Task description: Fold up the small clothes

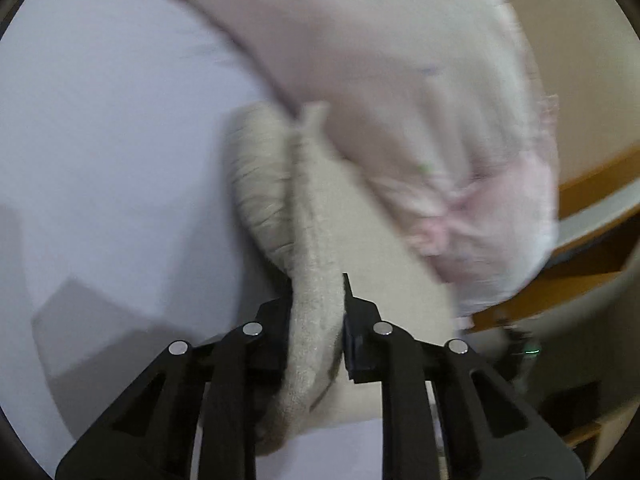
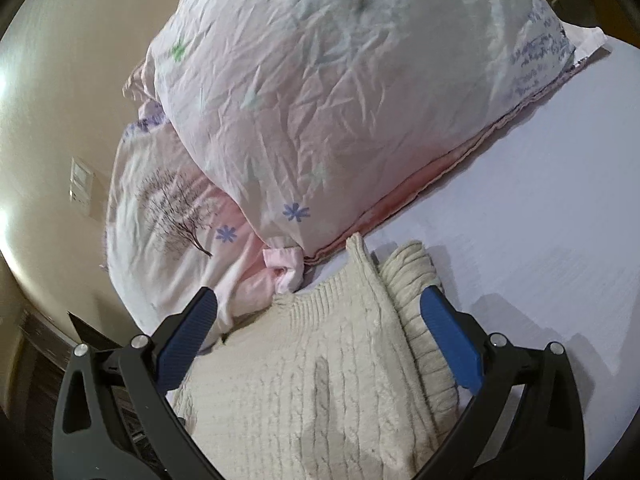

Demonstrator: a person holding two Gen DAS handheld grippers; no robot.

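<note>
On the lilac sheet (image 2: 540,208), by the pillow (image 2: 340,100) with unreadable print: your left gripper (image 1: 316,304) pinches the sweater (image 2: 320,380), right gripper (image 2: 320,312) spread wide.

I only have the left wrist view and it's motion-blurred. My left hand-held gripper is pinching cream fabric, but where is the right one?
Observer: The right hand-held gripper is open, its blue pads spread on either side of the cream sweater, gripping nothing.
Operator: Is the sweater flat on the bed?
Observer: Mostly. Its cable-knit body lies on the lavender sheet, with a ribbed edge doubled over along its right side.
Operator: What's the pink blur above my fingers?
Observer: A pink pillow with small blue flowers and printed script, lying on a second pink piece with a tree print. The sweater's top corner reaches the pillow's edge.
</note>
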